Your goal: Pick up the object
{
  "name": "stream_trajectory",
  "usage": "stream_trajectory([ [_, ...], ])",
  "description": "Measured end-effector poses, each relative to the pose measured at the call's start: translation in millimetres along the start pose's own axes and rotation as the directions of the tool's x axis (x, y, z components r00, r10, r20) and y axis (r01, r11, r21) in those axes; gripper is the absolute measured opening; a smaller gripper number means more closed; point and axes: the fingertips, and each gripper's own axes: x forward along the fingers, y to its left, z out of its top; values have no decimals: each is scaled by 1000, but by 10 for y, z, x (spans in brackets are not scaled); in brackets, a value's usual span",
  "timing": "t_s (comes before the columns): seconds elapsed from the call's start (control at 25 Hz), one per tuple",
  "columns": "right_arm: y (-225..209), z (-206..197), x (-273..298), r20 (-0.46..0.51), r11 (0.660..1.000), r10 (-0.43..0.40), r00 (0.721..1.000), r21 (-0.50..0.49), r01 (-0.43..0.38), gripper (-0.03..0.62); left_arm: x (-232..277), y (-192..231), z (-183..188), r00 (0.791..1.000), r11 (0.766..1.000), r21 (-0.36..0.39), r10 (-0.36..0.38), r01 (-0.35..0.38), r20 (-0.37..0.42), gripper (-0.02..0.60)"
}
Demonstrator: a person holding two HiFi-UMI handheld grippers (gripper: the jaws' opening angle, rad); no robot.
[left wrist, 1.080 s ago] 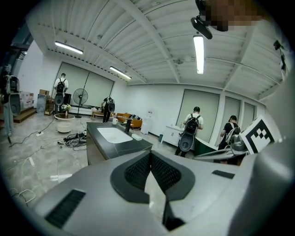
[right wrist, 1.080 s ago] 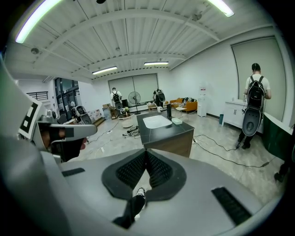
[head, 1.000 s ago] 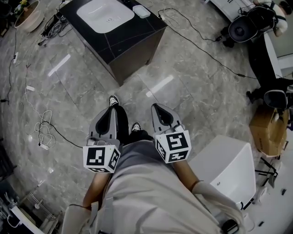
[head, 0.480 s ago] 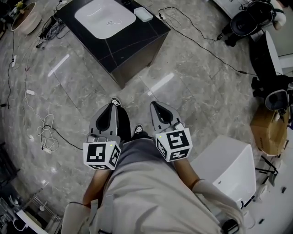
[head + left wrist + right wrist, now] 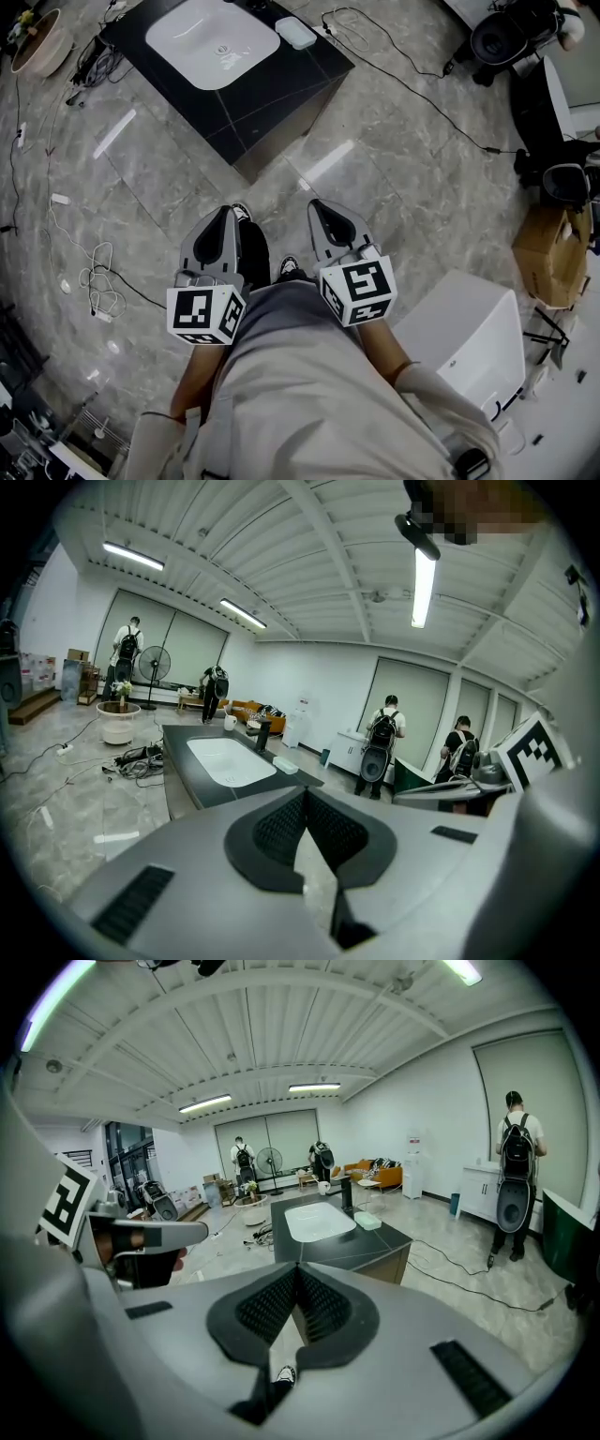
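Both shut tight, nothing inside: left gripper (image 5: pixel 226 213), right gripper (image 5: pixel 316 204). Well short of black counter (image 5: pixel 272 89). Small pale box (image 5: pixel 295 32) ahead at far right edge, beside sink (image 5: pixel 211 42), long side along that edge. Closer to right gripper

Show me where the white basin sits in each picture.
Head view: basin at the top, left of centre.
Left gripper view: basin left of centre, a little below mid-height.
Right gripper view: basin near the centre.
Shared landmark: the black counter around it, with a pale box beside the basin.
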Motion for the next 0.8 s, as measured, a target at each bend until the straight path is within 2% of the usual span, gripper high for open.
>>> stream_trajectory([
  [0.32,154,314,458,-9,1000,-22,1000,22,22,9,302,415,260,998,998,-6,-61,61,-6,5],
  [0.8,411,853,1109,28,999,-51,998,-15,51,9,619,1010,678,992,992,10,-128,128,14,5],
])
